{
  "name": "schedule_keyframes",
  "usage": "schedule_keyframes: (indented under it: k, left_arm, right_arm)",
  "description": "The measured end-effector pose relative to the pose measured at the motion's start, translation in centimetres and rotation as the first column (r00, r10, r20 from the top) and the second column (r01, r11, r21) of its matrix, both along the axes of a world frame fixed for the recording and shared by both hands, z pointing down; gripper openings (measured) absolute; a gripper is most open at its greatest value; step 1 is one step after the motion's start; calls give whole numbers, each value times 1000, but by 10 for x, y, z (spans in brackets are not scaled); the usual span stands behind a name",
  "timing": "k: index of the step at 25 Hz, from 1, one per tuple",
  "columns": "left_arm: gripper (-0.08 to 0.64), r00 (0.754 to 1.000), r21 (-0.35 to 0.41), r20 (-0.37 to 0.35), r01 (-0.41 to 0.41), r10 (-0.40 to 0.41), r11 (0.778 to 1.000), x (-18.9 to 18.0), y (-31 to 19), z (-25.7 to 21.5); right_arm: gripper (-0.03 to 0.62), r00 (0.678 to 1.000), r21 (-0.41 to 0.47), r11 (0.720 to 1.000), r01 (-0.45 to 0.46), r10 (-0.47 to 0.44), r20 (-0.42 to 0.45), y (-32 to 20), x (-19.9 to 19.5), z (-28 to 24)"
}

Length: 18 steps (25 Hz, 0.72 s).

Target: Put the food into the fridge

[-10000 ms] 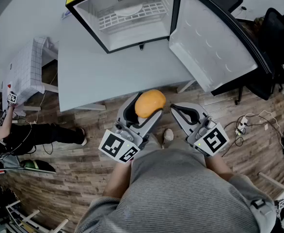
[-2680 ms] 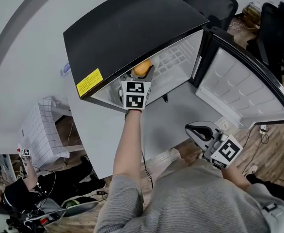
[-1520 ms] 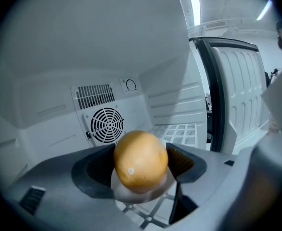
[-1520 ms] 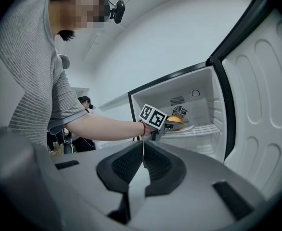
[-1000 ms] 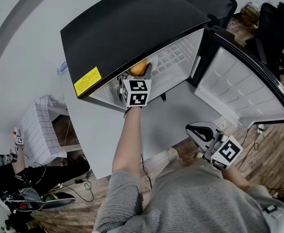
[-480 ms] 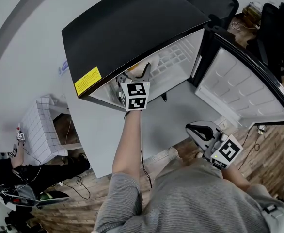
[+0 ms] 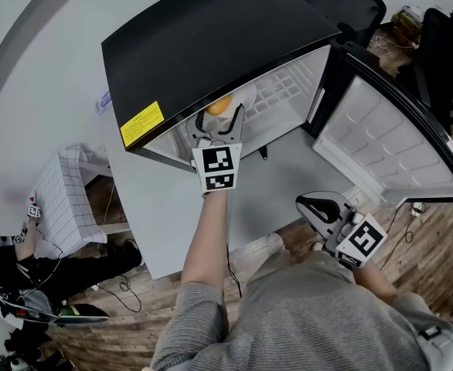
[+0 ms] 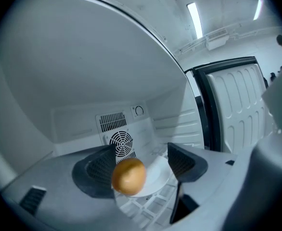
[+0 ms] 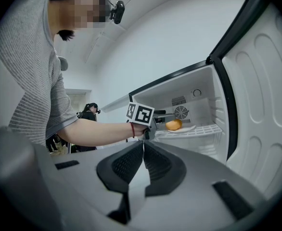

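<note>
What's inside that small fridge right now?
A round orange food item sits on a white plate on the wire shelf, a fan grille behind. Below the shelf is hidden.

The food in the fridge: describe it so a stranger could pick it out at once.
Find the black-topped fridge with its door open, and the white wire shelf inside. A white plate lies on it, below the round fan grille. The food is the round orange-brown lump on that plate, the only coloured thing in there.

orange food, white plate, black fridge
</note>
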<state>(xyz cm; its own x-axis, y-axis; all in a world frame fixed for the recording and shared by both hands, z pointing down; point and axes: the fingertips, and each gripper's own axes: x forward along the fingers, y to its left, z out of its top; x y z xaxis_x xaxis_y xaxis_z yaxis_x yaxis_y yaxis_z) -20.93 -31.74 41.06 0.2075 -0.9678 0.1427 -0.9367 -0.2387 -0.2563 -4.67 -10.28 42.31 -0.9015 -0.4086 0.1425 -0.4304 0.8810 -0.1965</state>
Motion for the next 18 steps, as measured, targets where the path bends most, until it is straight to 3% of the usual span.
schedule_keyframes:
  k: [4,12,18]
  left_arm:
    - [327,999,50,-40,11,-9,999,1,13,-12]
    - [29,998,111,-63,6,1,994,9,34,-26]
    - [11,996,107,-89,-3,12,994,14,46,-25]
  right_arm:
    - [14,1000,1,1000,8,-8,5,1,0,-1]
    - [14,1000,4,1000,25,-25,10,6,3,-2]
    - [14,999,6,999,37,-37,14,10,7,-2]
